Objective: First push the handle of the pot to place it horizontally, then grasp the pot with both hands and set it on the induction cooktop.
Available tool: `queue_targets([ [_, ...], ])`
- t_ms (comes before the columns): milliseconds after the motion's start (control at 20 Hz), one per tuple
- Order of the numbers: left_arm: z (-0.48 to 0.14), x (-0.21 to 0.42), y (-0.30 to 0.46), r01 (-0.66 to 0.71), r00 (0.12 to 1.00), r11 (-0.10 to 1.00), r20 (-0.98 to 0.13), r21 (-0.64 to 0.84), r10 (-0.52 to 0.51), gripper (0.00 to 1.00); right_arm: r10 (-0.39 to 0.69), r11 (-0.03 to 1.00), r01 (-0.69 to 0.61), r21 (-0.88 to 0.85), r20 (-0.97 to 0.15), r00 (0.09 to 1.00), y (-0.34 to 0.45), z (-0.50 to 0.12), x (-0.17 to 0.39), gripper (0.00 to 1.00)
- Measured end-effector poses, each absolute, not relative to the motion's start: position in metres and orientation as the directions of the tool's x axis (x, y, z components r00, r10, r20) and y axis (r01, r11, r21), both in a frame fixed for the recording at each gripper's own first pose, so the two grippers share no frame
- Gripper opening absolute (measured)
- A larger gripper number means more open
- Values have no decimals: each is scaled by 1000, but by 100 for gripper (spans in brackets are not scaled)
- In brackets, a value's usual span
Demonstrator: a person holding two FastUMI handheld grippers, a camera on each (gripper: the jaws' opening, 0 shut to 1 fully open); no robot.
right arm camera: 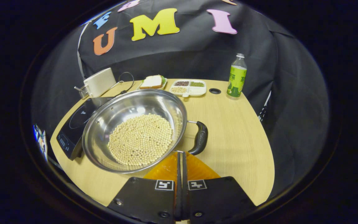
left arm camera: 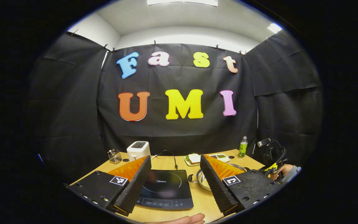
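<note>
One pot [right arm camera: 135, 132] sits on the wooden table [right arm camera: 238, 146], holding a bed of pale round beans [right arm camera: 141, 139]. It has two handles, of which one black handle [right arm camera: 200, 137] shows in the right gripper view, sticking out at about 3 o'clock from the bowl. One induction cooktop [left arm camera: 166, 188] lies just beside the pot, at its 9 o'clock in the right gripper view, the pot's rim overlapping its edge in the picture.

Farther back stand one toaster [left arm camera: 138, 150], one sandwich on a plate [right arm camera: 152, 81], one divided tray of grains [right arm camera: 188, 87] and one green bottle [right arm camera: 236, 76].

The right gripper [right arm camera: 181, 161] has its fingers pressed together with nothing between them; the handle lies just at its 1 o'clock, the tips near the pot's rim, contact unclear.

The left gripper [left arm camera: 176, 177] is spread wide, above the table; the cooktop shows between its fingers and the pot [left arm camera: 204, 179] lies at its 3 o'clock, partly behind one finger. A hand [left arm camera: 283, 171] shows at the far right.
</note>
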State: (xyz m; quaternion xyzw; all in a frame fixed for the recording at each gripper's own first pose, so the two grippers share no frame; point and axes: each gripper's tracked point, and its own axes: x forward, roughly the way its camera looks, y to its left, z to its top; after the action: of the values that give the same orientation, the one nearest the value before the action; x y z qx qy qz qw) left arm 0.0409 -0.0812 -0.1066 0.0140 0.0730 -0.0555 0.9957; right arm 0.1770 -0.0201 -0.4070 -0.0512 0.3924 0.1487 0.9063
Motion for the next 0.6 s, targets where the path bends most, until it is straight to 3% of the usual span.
queue_targets([
  [600,-173,109,-143,188,936,982,-297,-32,-189,95,198,965,-264,2,-666,719,-52,-373,194,4],
])
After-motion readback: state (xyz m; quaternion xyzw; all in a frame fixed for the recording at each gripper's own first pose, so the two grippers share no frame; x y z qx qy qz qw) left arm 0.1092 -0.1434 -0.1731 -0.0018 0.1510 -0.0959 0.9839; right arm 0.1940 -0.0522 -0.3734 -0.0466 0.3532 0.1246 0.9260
